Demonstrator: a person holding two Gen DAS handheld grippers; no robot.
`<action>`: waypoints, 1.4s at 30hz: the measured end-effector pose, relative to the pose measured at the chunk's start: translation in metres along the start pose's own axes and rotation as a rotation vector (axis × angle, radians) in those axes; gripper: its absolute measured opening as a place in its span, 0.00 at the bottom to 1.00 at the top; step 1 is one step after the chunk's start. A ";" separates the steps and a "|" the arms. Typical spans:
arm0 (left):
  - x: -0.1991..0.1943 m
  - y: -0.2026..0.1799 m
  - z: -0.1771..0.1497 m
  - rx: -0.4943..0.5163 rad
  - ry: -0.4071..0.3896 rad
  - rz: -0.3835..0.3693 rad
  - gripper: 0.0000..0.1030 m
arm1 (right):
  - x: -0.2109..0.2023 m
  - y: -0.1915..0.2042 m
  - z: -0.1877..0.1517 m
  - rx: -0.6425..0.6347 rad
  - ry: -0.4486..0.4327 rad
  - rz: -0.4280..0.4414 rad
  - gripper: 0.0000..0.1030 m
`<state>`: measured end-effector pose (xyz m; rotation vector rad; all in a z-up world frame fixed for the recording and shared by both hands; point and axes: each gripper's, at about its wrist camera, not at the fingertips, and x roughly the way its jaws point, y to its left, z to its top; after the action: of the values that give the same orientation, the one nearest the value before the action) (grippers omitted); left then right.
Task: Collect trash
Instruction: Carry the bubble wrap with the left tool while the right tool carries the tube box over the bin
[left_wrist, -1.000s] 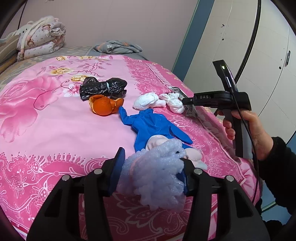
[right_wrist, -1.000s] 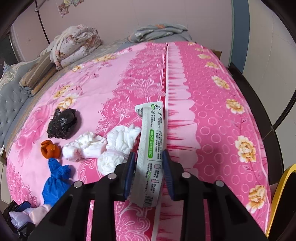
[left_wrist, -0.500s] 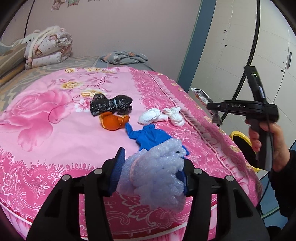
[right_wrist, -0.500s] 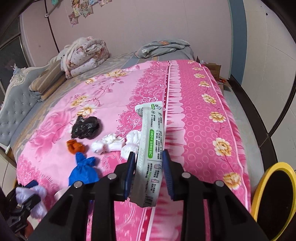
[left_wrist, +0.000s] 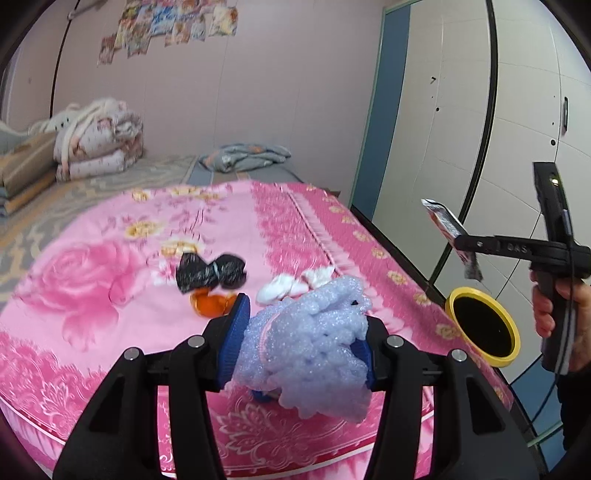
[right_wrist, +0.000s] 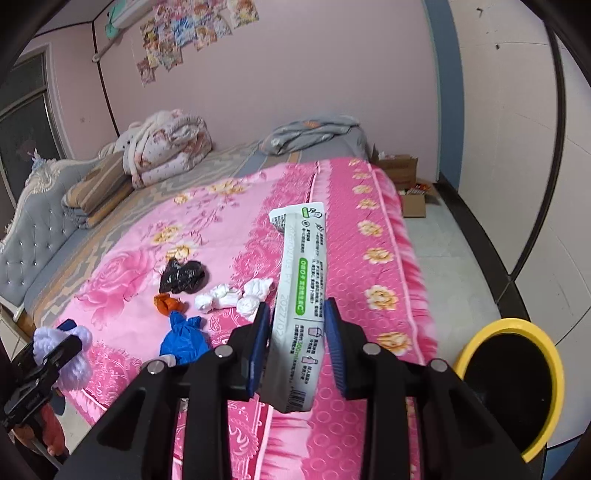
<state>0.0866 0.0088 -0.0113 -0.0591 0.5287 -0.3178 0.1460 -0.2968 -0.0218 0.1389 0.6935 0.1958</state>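
My left gripper (left_wrist: 301, 339) is shut on a crumpled wad of pale bubble wrap (left_wrist: 314, 343), held above the near edge of the pink bed. My right gripper (right_wrist: 297, 332) is shut on a long white-and-grey wrapper with green print (right_wrist: 301, 295); in the left wrist view that gripper (left_wrist: 463, 245) hangs off the bed's right side, above a yellow-rimmed bin (left_wrist: 484, 326). On the bed lie a black bag (right_wrist: 183, 277), an orange peel (right_wrist: 166, 303), white tissue wads (right_wrist: 232, 297) and a blue glove (right_wrist: 183, 338).
The bin (right_wrist: 513, 384) stands on the floor at the bed's right side. Folded quilts (right_wrist: 166, 147) and a grey blanket (right_wrist: 314, 134) lie at the far end. Cardboard boxes (right_wrist: 402, 177) sit on the floor by the far wall. White wardrobe doors (left_wrist: 517, 129) line the right.
Both grippers have risen and drawn back from the bed with their loads. The right gripper has swung out past the bed's right edge, and the yellow bin has come into view.
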 end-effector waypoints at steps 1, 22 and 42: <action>-0.002 -0.006 0.005 0.004 -0.009 -0.006 0.47 | -0.008 -0.003 0.001 0.001 -0.012 -0.001 0.28; 0.009 -0.142 0.082 0.087 -0.064 -0.151 0.47 | -0.129 -0.104 0.014 0.122 -0.200 -0.150 0.28; 0.089 -0.268 0.102 0.196 0.006 -0.291 0.47 | -0.138 -0.220 -0.010 0.299 -0.200 -0.302 0.28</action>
<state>0.1352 -0.2767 0.0700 0.0557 0.4922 -0.6529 0.0652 -0.5411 0.0145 0.3320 0.5330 -0.2105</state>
